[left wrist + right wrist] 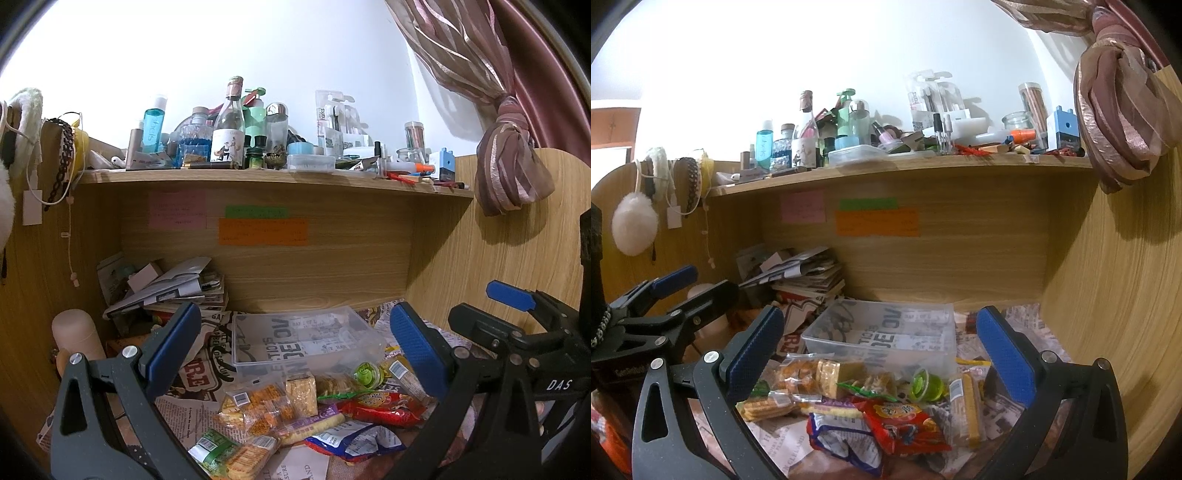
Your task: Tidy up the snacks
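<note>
A pile of snack packets lies on the newspaper-covered desk: a red packet (384, 404) (905, 424), a blue-and-white packet (354, 441) (842, 439), orange cracker packs (258, 406) (798, 371), biscuit packs (240, 456) (966, 406) and a green jelly cup (367, 373) (925, 386). An empty clear plastic box (303, 338) (882, 332) stands just behind the pile. My left gripper (295, 350) is open and empty above the pile. My right gripper (882, 354) is open and empty above the pile; it also shows at the right of the left wrist view (517, 314).
A stack of papers and books (170, 288) (801, 277) fills the back left corner, with a beige cylinder (75, 332) near it. The shelf (258, 175) (886, 162) above carries bottles and jars. Wooden side panels close both sides. A knotted curtain (513, 155) hangs right.
</note>
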